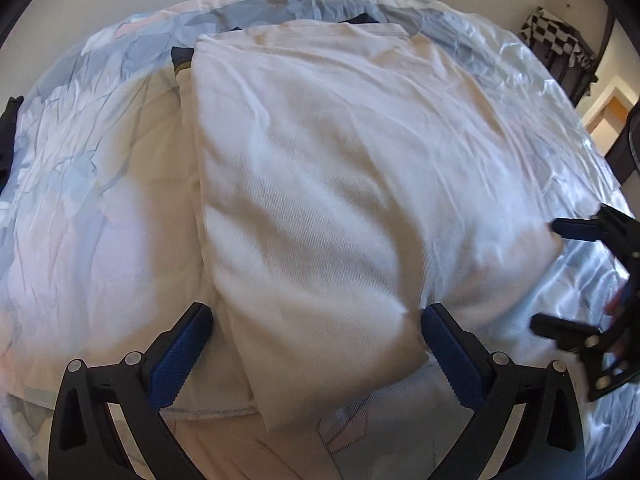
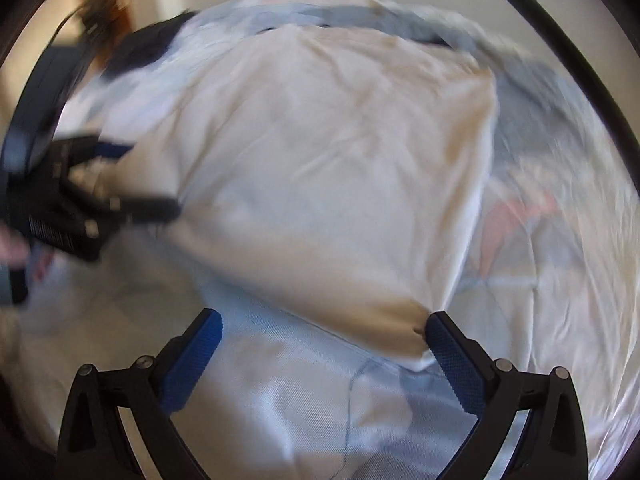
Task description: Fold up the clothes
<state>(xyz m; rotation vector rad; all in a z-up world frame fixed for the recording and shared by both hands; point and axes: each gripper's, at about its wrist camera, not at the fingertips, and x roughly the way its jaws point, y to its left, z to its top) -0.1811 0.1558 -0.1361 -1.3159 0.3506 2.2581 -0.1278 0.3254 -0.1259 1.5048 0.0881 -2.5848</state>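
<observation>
We hold both claws wide apart, gripping nothing. Our left claw (image 1: 316,344) straddles the near corner of the folded white garment (image 1: 340,168), its right pad (image 1: 448,352) touching the cloth's edge while the left pad (image 1: 182,356) sits beside the fold over the layer below. Our right claw (image 2: 322,354) hovers at the garment's other near corner (image 2: 320,168), its right pad (image 2: 452,356) just against the corner and the left pad (image 2: 192,356) over the bedsheet (image 2: 280,408). The garment lies flat on the bed, spread over the pale blue patterned sheet (image 1: 80,184). Dark clothing (image 1: 10,136) lies at the bed's left edge, and more dark fabric (image 1: 360,18) peeks from behind the garment's far edge. A checkered cloth (image 1: 556,36) hangs over dark furniture by the wall. The right wrist view is blurred.
</observation>
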